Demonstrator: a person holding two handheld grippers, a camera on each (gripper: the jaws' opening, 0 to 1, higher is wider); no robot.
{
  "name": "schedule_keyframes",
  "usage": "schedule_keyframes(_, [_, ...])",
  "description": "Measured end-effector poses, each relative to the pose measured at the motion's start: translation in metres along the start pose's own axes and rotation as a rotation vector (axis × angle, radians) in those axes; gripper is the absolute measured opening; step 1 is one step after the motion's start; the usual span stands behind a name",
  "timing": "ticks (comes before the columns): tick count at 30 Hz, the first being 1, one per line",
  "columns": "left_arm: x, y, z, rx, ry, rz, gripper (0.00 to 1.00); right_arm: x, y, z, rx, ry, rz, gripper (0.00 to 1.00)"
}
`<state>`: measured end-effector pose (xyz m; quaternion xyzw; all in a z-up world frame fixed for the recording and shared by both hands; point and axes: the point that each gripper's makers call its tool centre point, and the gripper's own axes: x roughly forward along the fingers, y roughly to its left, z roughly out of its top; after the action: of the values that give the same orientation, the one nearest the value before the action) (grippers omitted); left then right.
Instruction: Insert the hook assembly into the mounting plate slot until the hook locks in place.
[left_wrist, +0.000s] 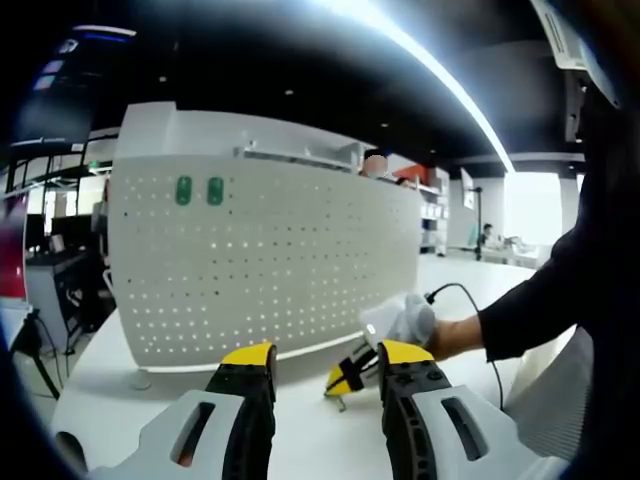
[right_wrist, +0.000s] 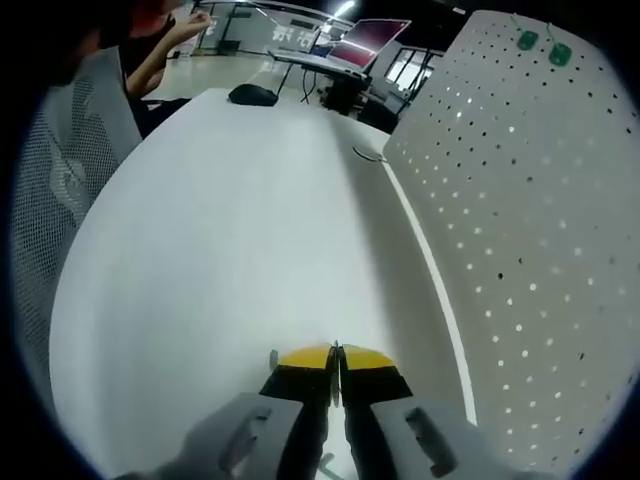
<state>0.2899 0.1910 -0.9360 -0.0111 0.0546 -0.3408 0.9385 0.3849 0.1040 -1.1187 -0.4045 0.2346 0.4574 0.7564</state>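
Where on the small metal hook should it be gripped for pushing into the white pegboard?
The right gripper already pinches the hook by its upper shank, jaws shut, with the bent end poking below. Keeping that end free, facing the pegboard, seems best; the hook is too small to judge further.

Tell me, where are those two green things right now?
The green clips sit side by side high on the white pegboard, near its upper left in the left gripper view and at the top right in the right gripper view.
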Motion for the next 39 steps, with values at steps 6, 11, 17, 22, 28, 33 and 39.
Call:
schedule_keyframes(6, [0.0, -0.001, 0.001, 0.001, -0.004, -0.003, 0.42, -0.003, 0.0, 0.002, -0.002, 0.004, 0.006, 0.01])
schedule_keyframes(11, [-0.001, -0.001, 0.001, 0.002, -0.004, -0.004, 0.41, -0.015, -0.005, 0.012, 0.038, -0.042, -0.019, 0.0])
schedule_keyframes(17, [0.001, -0.005, -0.001, 0.009, 0.006, -0.016, 0.41, -0.032, -0.012, 0.026, 0.151, -0.123, -0.043, 0.0])
schedule_keyframes(22, [0.001, -0.007, -0.001, 0.012, 0.007, -0.023, 0.41, -0.052, -0.016, 0.048, 0.235, -0.216, -0.061, 0.0])
schedule_keyframes(28, [0.001, -0.007, 0.001, 0.017, 0.0, -0.026, 0.4, -0.079, -0.022, 0.085, 0.329, -0.351, -0.082, 0.0])
schedule_keyframes(33, [-0.003, -0.001, 0.005, 0.017, -0.016, 0.007, 0.35, -0.102, -0.02, 0.116, 0.413, -0.467, -0.077, 0.0])
schedule_keyframes(39, [-0.006, 0.008, 0.008, 0.012, -0.032, 0.049, 0.32, -0.127, -0.01, 0.149, 0.493, -0.58, -0.042, 0.0])
